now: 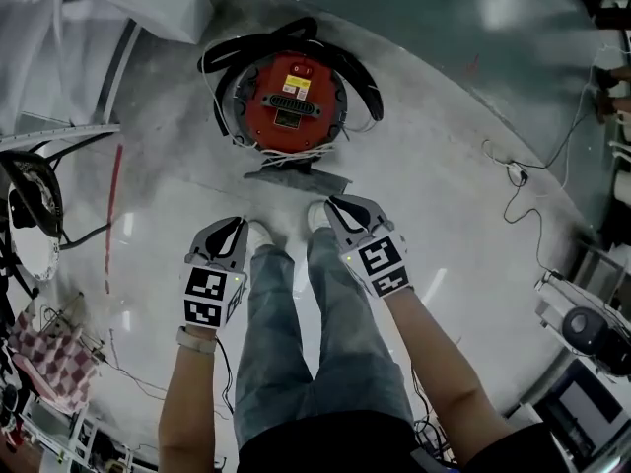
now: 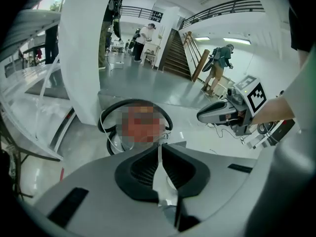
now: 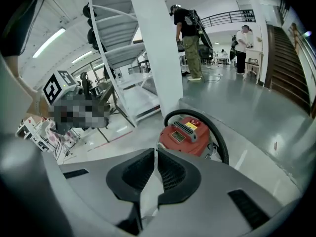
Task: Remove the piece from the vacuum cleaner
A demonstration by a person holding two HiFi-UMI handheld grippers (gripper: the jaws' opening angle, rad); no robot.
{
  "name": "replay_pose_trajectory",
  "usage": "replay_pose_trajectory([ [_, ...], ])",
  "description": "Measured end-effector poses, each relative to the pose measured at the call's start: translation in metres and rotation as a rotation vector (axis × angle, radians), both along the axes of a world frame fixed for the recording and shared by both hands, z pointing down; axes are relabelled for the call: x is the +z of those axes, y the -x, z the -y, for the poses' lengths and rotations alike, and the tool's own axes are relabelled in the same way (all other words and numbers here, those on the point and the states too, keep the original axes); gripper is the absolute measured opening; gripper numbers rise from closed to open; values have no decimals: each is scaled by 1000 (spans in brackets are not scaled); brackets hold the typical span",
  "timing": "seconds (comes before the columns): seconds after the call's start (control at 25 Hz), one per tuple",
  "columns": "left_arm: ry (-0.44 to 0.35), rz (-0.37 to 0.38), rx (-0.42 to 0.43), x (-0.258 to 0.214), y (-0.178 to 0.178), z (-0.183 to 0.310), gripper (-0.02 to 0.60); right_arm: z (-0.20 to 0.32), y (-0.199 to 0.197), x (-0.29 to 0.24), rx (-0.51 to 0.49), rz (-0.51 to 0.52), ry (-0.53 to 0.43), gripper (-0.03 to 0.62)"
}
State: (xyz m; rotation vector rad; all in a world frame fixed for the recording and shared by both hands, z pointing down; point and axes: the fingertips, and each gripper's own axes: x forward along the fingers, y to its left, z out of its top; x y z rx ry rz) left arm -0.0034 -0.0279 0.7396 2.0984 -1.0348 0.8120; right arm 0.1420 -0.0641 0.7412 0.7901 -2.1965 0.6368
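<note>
Left gripper: we hold it just left of our legs.
Right gripper: just right of the legs.
Vacuum cleaner: on the floor, ahead of both grippers, apart from them.
Hose: around the vacuum cleaner.
Flat piece: on the floor, between the grippers and the vacuum cleaner.
Cable: far right of the right gripper.

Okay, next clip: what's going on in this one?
A person stands facing a red vacuum cleaner on the floor, ringed by its black hose. They hold the left gripper and right gripper low by their legs. Both have their jaws together with nothing between them. Neither touches the vacuum cleaner. A flat grey piece lies on the floor between it and the person's feet. The removal has not begun.
</note>
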Motion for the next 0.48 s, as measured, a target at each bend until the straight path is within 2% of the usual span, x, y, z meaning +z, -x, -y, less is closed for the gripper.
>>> replay_pose_trajectory([
  [0.48,92,1,-36,107,-9,-17,23,13,-3,124,-80,-65,34,44],
])
